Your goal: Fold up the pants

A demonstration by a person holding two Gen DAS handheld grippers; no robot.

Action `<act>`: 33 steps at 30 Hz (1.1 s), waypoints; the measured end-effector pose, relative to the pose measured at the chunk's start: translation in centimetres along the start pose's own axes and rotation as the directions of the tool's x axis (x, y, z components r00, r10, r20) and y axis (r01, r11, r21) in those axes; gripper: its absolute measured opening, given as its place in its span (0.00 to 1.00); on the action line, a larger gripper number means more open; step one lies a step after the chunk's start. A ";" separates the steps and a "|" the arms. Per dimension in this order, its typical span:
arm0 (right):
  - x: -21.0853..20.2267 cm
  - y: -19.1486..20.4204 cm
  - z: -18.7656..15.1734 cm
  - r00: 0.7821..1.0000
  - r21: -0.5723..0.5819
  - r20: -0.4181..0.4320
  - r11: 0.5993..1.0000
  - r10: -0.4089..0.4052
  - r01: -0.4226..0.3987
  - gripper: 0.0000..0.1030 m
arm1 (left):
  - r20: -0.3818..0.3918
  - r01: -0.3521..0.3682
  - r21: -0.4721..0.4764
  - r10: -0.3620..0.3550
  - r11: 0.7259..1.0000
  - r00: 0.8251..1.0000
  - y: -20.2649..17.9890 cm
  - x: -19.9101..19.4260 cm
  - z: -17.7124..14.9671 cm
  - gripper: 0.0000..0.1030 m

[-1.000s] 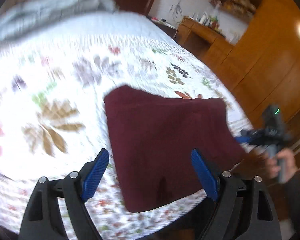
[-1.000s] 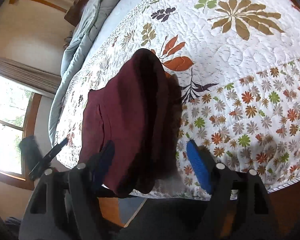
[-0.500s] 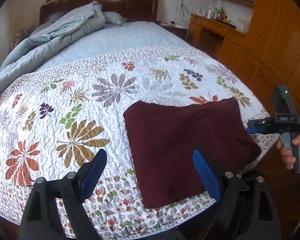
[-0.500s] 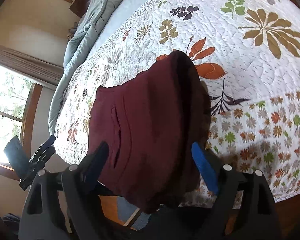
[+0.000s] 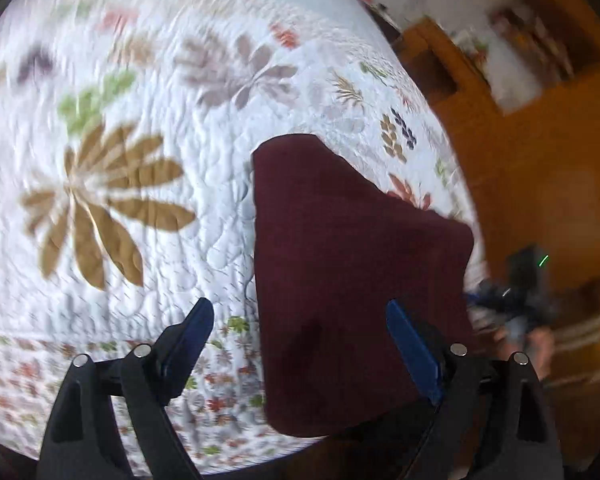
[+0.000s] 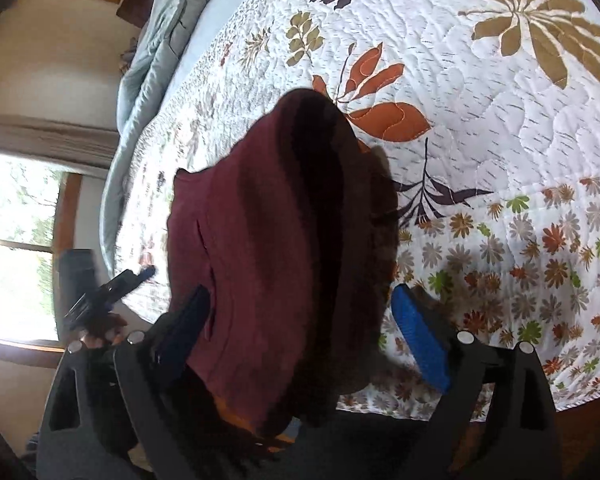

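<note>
Left gripper (image 5: 300, 344) has swung closer since half a second ago, view blurred; right gripper (image 6: 300, 320) barely shifted. Both wide open, holding nothing. Folded maroon pants (image 5: 352, 264) lie at the quilt's (image 5: 140, 80) 5 o'clock corner, overhanging the edge. Risk: a nudge drags them off the bed.

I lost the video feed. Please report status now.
Both claws, left and right, open, empty. Maroon pants folded on quilt. Nothing in the way.
</note>
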State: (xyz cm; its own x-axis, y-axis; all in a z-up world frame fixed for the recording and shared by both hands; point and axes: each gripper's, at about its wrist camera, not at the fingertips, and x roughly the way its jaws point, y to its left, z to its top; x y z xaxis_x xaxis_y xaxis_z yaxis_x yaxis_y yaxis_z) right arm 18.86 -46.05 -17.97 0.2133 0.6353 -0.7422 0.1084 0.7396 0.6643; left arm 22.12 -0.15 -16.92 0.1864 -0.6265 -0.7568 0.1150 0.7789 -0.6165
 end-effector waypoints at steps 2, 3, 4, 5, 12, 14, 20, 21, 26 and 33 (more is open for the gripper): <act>-0.1 -0.3 0.2 1.000 0.009 -0.003 1.000 0.020 -0.020 0.90 | -0.028 0.070 -0.066 -0.072 0.995 0.997 1.5 0.4 0.6 0.86; -0.1 -0.4 0.3 0.999 0.017 -0.009 0.999 0.031 -0.030 0.90 | -0.047 0.098 -0.081 -0.102 0.992 0.994 1.9 0.7 0.8 0.87; 0.1 -0.6 0.4 0.999 0.023 -0.022 0.999 0.032 -0.031 0.90 | -0.057 0.115 -0.092 -0.121 0.989 0.991 2.2 0.9 0.9 0.87; 0.2 -0.6 0.3 0.999 0.020 -0.028 0.999 0.027 -0.026 0.90 | -0.067 0.143 -0.099 -0.150 0.985 0.986 2.5 1.2 1.0 0.87; 2.2 -1.2 0.4 0.994 0.040 -0.090 0.998 0.056 -0.053 0.90 | -0.155 0.179 -0.159 -0.204 0.971 0.967 3.8 4.8 1.2 0.88; 2.9 -1.2 0.6 0.992 0.039 -0.107 0.998 0.062 -0.058 0.90 | -0.162 0.194 -0.153 -0.218 0.969 0.962 3.5 5.4 0.9 0.88; 4.2 -0.8 1.4 0.989 0.036 -0.126 0.996 0.080 -0.076 0.93 | -0.204 0.274 -0.159 -0.303 0.948 0.931 2.1 7.7 0.8 0.89; 4.4 -0.8 1.5 0.988 0.034 -0.129 0.996 0.082 -0.078 0.94 | -0.204 0.274 -0.163 -0.304 0.948 0.930 2.2 8.2 0.8 0.90; 5.1 -0.2 1.8 0.987 0.016 -0.136 0.996 0.086 -0.084 0.98 | -0.172 0.291 -0.178 -0.321 0.940 0.931 1.8 8.0 0.5 0.92; 6.1 1.0 2.0 0.987 -0.029 -0.139 0.996 0.083 -0.088 0.98 | -0.150 0.286 -0.153 -0.308 0.946 0.939 1.2 8.0 0.0 0.90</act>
State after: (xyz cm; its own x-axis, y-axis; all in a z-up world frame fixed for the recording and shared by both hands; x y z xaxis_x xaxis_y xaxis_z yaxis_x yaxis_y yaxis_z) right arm 22.17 -41.88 -21.66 0.0850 0.7192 -0.6896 0.0615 0.6870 0.7241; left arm 23.77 -4.27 -23.69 -0.0070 -0.8329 -0.5533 0.0124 0.5532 -0.8329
